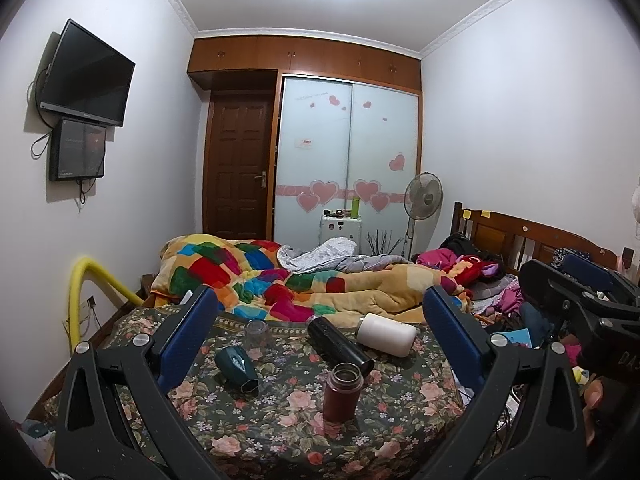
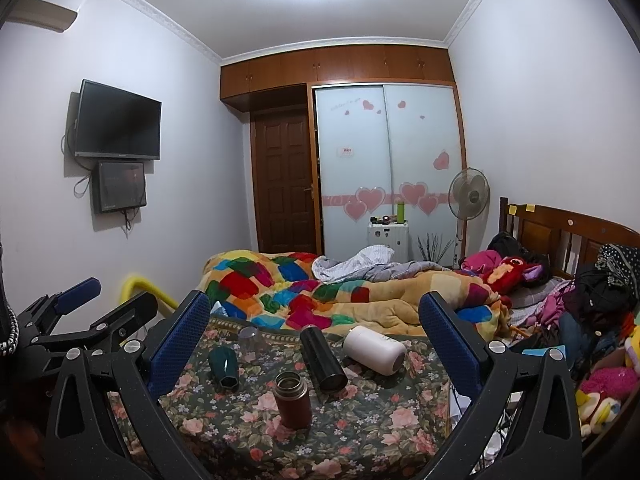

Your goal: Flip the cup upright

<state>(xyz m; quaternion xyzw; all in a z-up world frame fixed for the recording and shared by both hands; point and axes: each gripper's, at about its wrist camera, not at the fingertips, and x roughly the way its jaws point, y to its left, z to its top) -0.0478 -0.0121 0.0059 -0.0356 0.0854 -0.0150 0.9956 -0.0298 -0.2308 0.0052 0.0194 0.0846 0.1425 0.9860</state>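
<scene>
Little can be read. In the left wrist view, the black body of the right gripper (image 1: pixel 612 356), at about 3 o'clock at the frame's edge, bears raised letters that seem to read "DA", cut off beyond that. The television (image 1: pixel 86 74) on the wall at 10 o'clock carries a small brand mark on its lower bezel, too small to read. The wardrobe door (image 1: pixel 316 152) has a faint line of script near its top and a small red-and-white sticker, both illegible.
</scene>
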